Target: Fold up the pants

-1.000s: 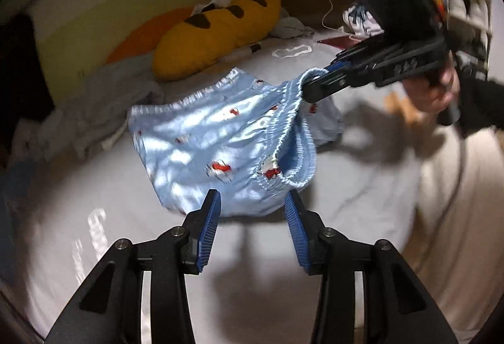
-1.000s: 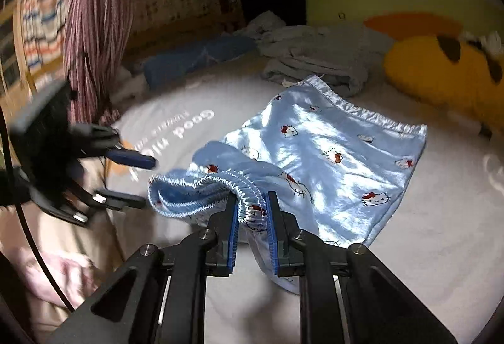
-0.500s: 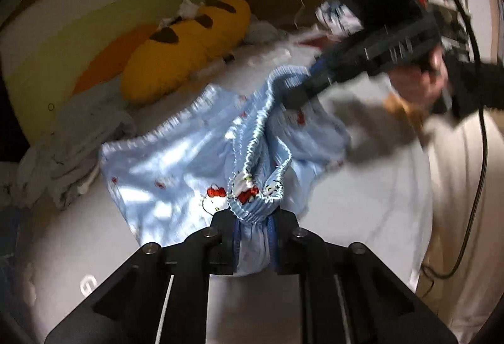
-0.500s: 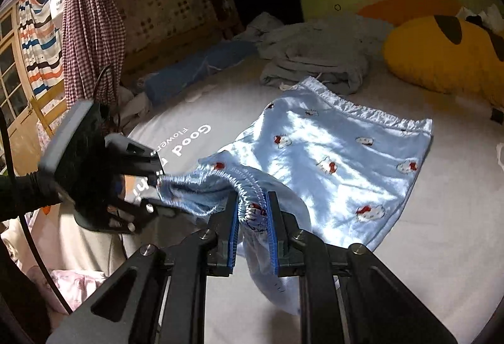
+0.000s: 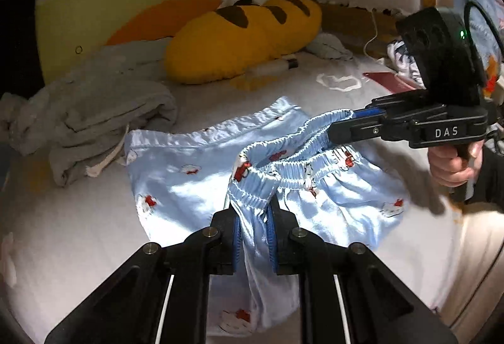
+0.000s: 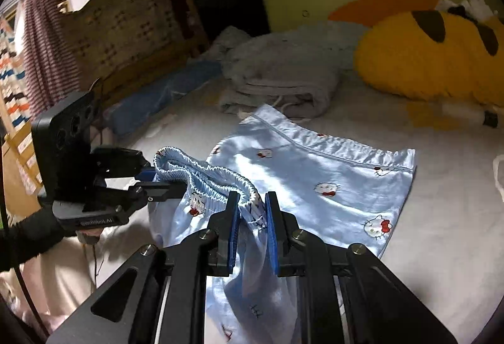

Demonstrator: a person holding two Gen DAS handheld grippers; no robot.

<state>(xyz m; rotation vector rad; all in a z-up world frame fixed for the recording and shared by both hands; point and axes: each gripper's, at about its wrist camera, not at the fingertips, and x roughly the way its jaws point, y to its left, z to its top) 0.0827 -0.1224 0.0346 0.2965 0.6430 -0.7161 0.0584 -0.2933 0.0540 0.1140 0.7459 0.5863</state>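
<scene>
Currently both fingers nipped shut on pants (image 5: pixel 195 183) waistband (image 6: pixel 217 175), left gripper (image 5: pixel 254 229) and right gripper (image 6: pixel 250 226); legs on bed (image 5: pixel 78 234) middle; slippery satin may slide out; uneven pull skews fold.

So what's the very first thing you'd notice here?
The shiny blue pants with little cat faces, spread on the white bed. The left tool and the right tool each pinch the stretchy waistband and hold it up. Behind lies a big yellow pillow shaped like bread.
</scene>
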